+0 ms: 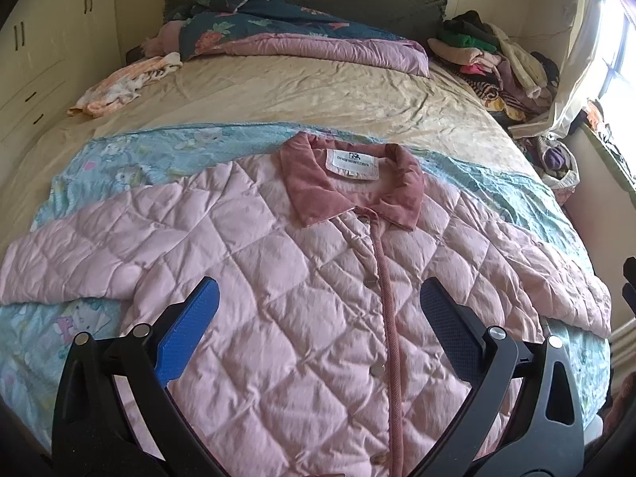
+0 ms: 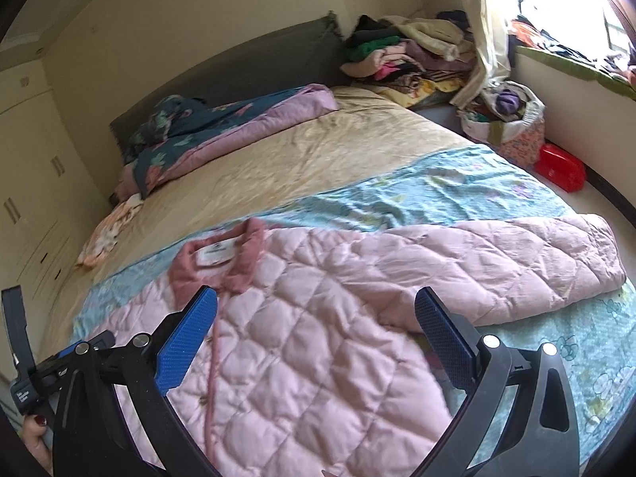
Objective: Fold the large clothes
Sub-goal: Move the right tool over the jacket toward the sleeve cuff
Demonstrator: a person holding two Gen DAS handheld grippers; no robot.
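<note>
Jacket (image 1: 310, 278) lies flat, both tongs (image 1: 318, 310) (image 2: 316, 318) wide above it

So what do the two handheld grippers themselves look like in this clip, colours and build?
Both match: the left gripper and right gripper each have two flat blue fingers with a fine dotted grip texture, mounted on black angular plastic linkages with round silver pivot pins and triangular cut-outs. In the right wrist view, a hand with dark red nail polish grips a black handle bearing a small white-lettered label.

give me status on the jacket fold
Left gripper open, right gripper open, both empty. Pink quilted jacket flat, unfolded, sleeves out. Nothing on it.
</note>
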